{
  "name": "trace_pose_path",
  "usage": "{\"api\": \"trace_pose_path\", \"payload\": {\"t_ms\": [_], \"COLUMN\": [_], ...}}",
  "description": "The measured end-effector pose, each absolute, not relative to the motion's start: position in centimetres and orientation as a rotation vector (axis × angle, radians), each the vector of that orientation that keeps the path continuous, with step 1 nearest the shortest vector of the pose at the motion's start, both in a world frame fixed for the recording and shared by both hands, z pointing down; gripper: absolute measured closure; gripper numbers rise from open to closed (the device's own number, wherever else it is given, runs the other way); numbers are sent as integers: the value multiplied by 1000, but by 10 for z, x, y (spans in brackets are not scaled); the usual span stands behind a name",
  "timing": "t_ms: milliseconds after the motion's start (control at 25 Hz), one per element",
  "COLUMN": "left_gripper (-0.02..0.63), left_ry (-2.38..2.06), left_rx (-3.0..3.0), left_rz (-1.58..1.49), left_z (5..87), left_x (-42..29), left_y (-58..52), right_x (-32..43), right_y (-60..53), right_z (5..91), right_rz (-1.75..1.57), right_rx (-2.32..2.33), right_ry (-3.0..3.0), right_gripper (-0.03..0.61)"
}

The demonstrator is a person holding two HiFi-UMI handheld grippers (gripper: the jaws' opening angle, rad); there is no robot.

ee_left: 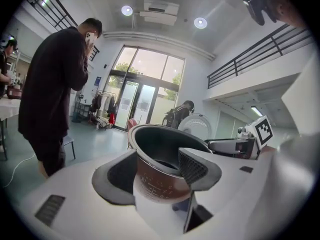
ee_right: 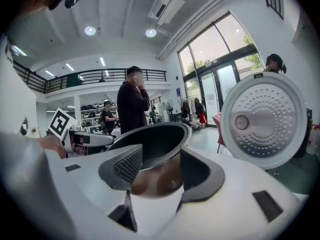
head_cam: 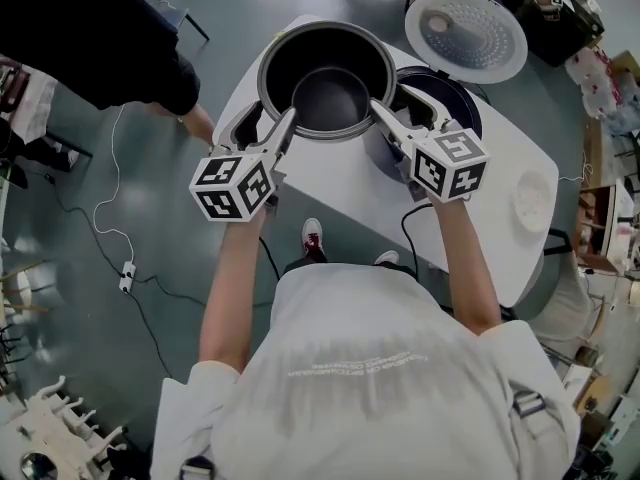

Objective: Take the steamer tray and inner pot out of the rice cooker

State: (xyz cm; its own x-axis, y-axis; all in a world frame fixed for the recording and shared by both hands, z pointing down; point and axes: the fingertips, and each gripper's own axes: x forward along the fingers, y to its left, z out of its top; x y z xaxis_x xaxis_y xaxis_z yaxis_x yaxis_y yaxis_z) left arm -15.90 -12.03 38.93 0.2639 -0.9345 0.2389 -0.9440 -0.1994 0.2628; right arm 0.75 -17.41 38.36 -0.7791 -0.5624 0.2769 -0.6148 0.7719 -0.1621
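We see the dark round metal inner pot (head_cam: 327,93) held over the white counter (head_cam: 340,183), apparently lifted clear, left of the open dark rice cooker (head_cam: 455,93). Left gripper (head_cam: 283,126) and right gripper (head_cam: 383,113) jaws are each clamped on its rim.

Dark inner pot (head_cam: 327,80) upright, raised beside open rice cooker (head_cam: 455,96).
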Motion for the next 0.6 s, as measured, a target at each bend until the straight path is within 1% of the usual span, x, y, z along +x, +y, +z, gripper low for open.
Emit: {"api": "trace_pose_path", "payload": {"t_ms": [160, 600], "left_gripper": [359, 359], "left_ry": [-1765, -1740], "left_rx": [2132, 1984], "left_rz": [7, 24], "left_z": [402, 476], "left_x": [-191, -255], "left_y": [-108, -98], "right_x": [-25, -94], "right_y": [-169, -169], "right_z": [399, 464], "right_rz": [364, 428], "right_rx": [856, 748], "right_ry": [-2744, -2669], "right_gripper": [342, 342]}}
